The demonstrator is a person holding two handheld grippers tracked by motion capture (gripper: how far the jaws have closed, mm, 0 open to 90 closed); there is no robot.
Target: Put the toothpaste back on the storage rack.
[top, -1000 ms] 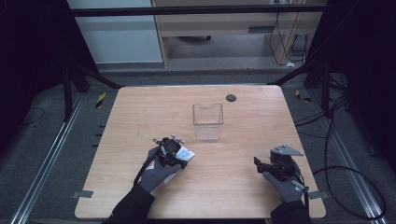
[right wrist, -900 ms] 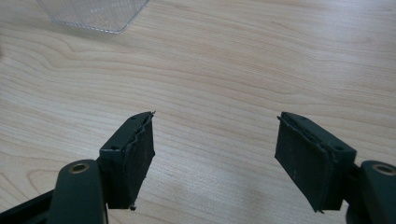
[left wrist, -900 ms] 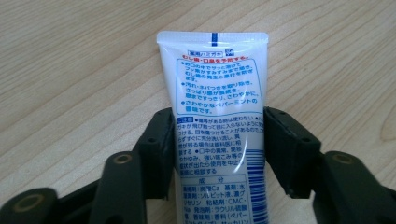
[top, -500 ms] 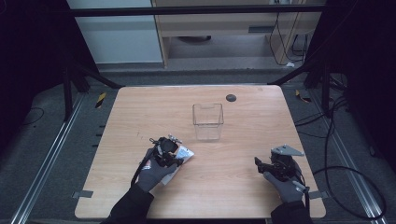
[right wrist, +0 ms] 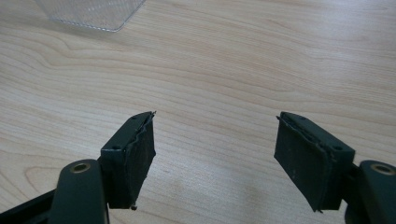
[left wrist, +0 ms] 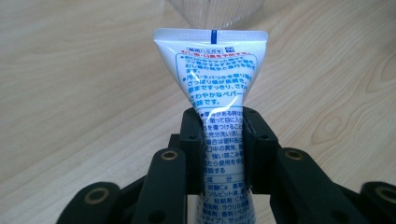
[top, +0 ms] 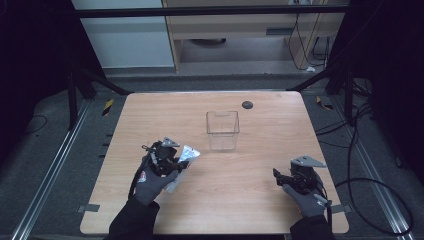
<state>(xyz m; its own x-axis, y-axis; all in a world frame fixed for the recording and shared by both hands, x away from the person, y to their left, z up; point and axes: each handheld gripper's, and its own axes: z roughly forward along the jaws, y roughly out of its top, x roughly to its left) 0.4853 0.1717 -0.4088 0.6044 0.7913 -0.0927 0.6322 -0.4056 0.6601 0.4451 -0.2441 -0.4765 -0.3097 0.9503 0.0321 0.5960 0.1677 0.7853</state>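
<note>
A white toothpaste tube (left wrist: 212, 70) with blue print stands between the jaws of my left gripper (left wrist: 218, 126), its flat crimped end pointing away. The jaws have just been closing and both pads press on the tube. In the high view the left gripper (top: 172, 161) holds the tube (top: 189, 154) a little above the table's left half, short of a clear plastic box (top: 223, 131). My right gripper (top: 282, 177) rests low at the front right, jaws open with nothing between them (right wrist: 215, 135).
The wooden table (top: 250, 200) has a small black round disc (top: 247, 104) near its far edge. The clear box's corner (right wrist: 93, 11) lies ahead and to the left of the right gripper. Dark floor, rails and cables surround the table.
The left gripper's jaws have closed onto the tube, and the hand has risen slightly with it. The right hand has stayed where it was.
</note>
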